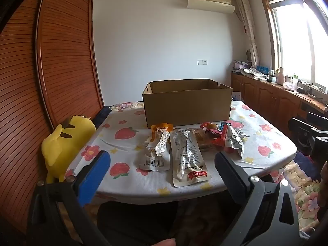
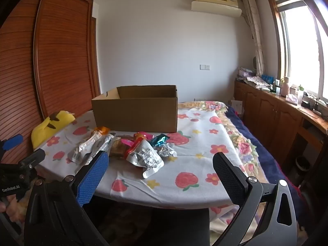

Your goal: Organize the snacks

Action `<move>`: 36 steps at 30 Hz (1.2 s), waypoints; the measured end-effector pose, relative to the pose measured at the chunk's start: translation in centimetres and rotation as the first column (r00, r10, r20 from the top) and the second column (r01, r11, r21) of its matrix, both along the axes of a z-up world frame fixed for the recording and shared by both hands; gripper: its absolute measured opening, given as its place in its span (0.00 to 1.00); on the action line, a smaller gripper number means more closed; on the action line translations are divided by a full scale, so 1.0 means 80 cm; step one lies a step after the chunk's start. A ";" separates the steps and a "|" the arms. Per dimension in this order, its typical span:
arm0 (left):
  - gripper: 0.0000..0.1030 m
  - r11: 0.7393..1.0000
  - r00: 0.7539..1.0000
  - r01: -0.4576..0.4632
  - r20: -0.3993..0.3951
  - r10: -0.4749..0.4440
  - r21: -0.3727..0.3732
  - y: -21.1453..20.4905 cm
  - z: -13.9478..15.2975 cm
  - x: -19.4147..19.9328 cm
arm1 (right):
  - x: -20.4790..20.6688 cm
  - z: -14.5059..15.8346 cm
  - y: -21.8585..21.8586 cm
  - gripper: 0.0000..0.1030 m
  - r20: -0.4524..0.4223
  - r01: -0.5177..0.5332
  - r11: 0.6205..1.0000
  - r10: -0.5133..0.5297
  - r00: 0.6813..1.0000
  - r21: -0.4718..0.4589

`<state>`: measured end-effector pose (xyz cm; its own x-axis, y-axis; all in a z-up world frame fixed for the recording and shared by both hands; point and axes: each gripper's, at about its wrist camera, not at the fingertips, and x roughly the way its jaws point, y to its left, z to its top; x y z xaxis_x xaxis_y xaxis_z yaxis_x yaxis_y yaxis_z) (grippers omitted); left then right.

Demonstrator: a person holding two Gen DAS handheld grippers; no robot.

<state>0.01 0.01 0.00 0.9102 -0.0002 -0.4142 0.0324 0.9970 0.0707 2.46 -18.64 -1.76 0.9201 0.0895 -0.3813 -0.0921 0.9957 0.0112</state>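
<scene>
A pile of snack packets lies on the flowered table cloth [image 1: 127, 174] in front of an open cardboard box [image 1: 187, 104]. The nearest are a long silver packet [image 1: 188, 157] and a shorter silver packet with a barcode [image 1: 156, 153]; red and orange packets [image 1: 213, 135] lie behind. My left gripper [image 1: 162, 174] is open and empty, at the table's near edge just short of the long packet. In the right wrist view the box [image 2: 136, 112] stands at the back left and a crumpled silver packet [image 2: 146, 157] lies nearest. My right gripper [image 2: 160, 176] is open and empty, near the table's front edge.
A yellow plush toy [image 1: 65, 141] sits at the table's left edge, against a wooden slatted wardrobe [image 1: 61, 61]. A bed with a flowered blanket [image 2: 244, 143] lies to the right. Wooden cabinets with bottles [image 2: 276, 110] run under the window.
</scene>
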 end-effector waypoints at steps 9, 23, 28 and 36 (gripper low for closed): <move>0.99 1.000 1.000 -0.001 0.011 0.001 -0.001 0.000 0.005 0.002 | -0.002 0.001 0.000 1.00 0.000 0.000 1.000 0.000 1.000 0.000; 0.99 1.000 1.000 -0.006 0.025 0.006 -0.004 0.002 0.009 -0.004 | -0.003 0.001 -0.001 1.00 0.000 0.002 1.000 -0.002 1.000 -0.002; 0.99 1.000 1.000 -0.005 0.026 0.005 -0.004 0.002 0.010 -0.005 | -0.004 0.001 -0.002 1.00 0.001 0.002 1.000 -0.002 1.000 -0.001; 0.99 1.000 0.999 -0.003 0.032 0.003 -0.002 0.002 0.013 -0.005 | -0.003 0.002 -0.001 1.00 0.002 0.003 1.000 -0.003 1.000 0.000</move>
<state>-0.40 0.17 1.05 0.9229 0.0015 -0.3850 0.0273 0.9972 0.0695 2.20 -18.73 -1.60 0.9210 0.0868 -0.3798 -0.0892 0.9959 0.0111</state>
